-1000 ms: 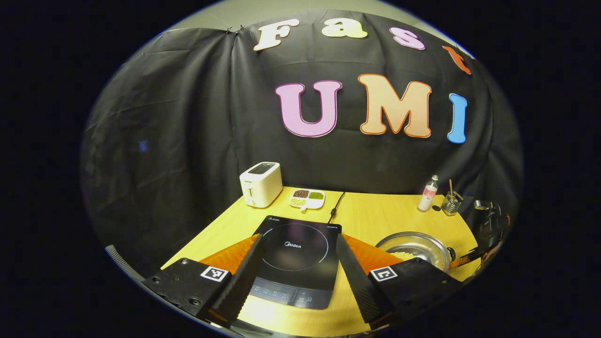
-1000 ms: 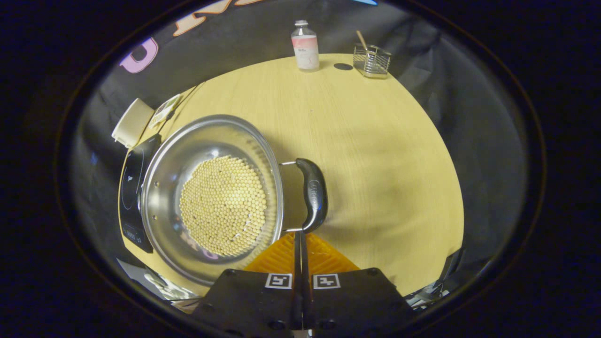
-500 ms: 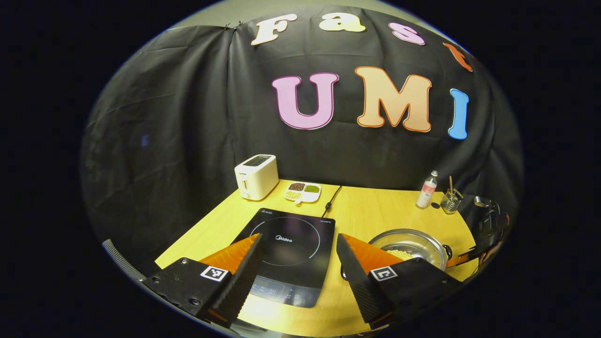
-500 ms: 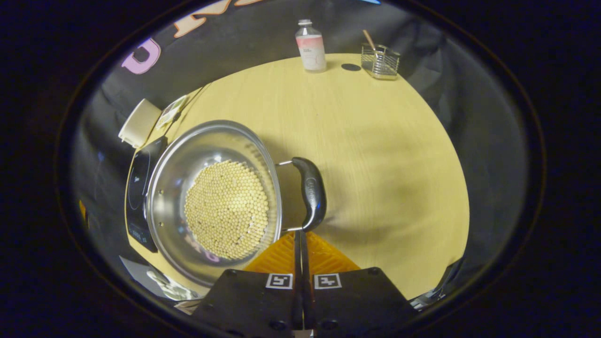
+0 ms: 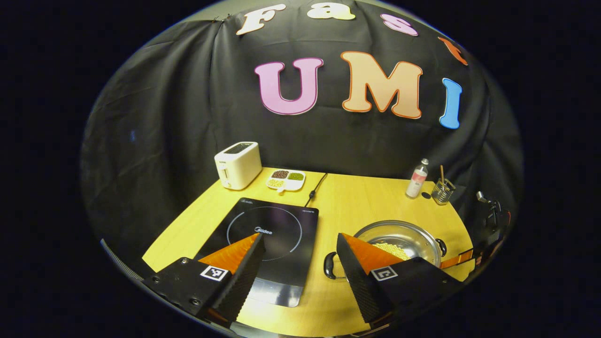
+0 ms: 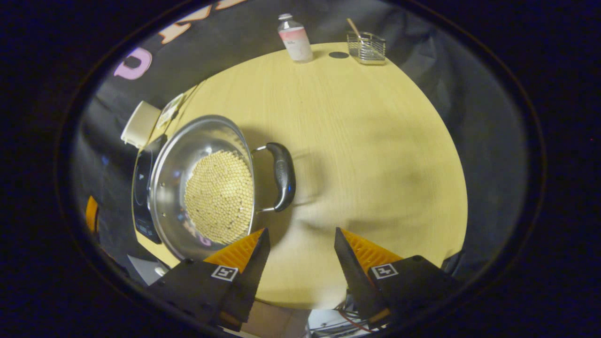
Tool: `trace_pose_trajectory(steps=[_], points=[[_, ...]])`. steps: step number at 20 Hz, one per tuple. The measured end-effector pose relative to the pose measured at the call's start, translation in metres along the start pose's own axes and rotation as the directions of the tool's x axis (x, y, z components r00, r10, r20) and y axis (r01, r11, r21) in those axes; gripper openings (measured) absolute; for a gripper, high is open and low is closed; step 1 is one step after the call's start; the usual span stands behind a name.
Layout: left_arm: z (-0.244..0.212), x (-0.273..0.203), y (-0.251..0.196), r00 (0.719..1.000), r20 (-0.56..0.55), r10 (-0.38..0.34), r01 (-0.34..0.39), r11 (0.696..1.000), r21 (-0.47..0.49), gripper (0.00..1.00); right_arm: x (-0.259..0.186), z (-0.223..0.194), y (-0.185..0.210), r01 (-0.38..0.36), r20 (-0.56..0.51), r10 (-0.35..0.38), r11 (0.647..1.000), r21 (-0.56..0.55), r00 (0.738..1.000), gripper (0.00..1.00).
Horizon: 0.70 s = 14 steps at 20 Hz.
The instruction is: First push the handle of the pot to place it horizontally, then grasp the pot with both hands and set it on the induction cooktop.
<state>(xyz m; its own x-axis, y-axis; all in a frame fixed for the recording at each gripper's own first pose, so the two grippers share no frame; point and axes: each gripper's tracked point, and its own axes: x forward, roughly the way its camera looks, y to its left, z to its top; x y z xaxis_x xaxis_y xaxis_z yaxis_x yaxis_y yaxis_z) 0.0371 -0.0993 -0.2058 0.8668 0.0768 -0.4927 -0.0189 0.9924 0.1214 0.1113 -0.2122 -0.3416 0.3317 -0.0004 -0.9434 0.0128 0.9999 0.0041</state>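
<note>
Cooktop reads "Midea"; pot beside it.

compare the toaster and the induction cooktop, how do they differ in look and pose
The toaster is pale and boxy, standing upright at the table's back corner; the induction cooktop is black and flat, lying nearer the left claw. The toaster has a slot on top; the cooktop bears a ring marking. Both sit on the yellow table.

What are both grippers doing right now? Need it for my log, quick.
Left gripper: open, holding nothing.
Right gripper: open, holding nothing, near the pot.
</note>
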Motion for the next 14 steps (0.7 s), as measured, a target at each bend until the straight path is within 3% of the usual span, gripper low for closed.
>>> trace_pose_trajectory(steps=[2, 6, 7, 8, 9, 14], points=[[-0.018, 0.007, -0.009, 0.997, -0.077, -0.031, 0.030, 0.999, -0.013, 0.95, -0.006, 0.009, 0.008, -0.057, 0.018, 0.056, 0.996, 0.064, 0.998, 0.85], [-0.049, 0.022, -0.030, 0.972, -0.215, -0.094, 0.085, 0.995, -0.053, 0.96, -0.008, 0.023, 0.023, -0.138, 0.045, 0.133, 0.981, 0.135, 0.990, 0.84], [-0.055, 0.026, -0.034, 0.965, -0.240, -0.109, 0.097, 0.993, -0.061, 0.97, -0.007, 0.027, 0.025, -0.149, 0.048, 0.143, 0.978, 0.144, 0.989, 0.89], [-0.059, 0.030, -0.038, 0.957, -0.262, -0.121, 0.107, 0.992, -0.070, 0.97, -0.005, 0.029, 0.029, -0.157, 0.051, 0.151, 0.976, 0.153, 0.987, 0.84], [-0.064, 0.035, -0.043, 0.949, -0.288, -0.132, 0.114, 0.990, -0.079, 0.96, -0.002, 0.032, 0.029, -0.158, 0.051, 0.152, 0.974, 0.162, 0.987, 0.89], [-0.093, 0.066, -0.055, 0.893, -0.408, -0.188, 0.122, 0.976, -0.181, 0.96, 0.020, 0.043, 0.029, -0.143, 0.047, 0.137, 0.974, 0.174, 0.989, 0.90]])
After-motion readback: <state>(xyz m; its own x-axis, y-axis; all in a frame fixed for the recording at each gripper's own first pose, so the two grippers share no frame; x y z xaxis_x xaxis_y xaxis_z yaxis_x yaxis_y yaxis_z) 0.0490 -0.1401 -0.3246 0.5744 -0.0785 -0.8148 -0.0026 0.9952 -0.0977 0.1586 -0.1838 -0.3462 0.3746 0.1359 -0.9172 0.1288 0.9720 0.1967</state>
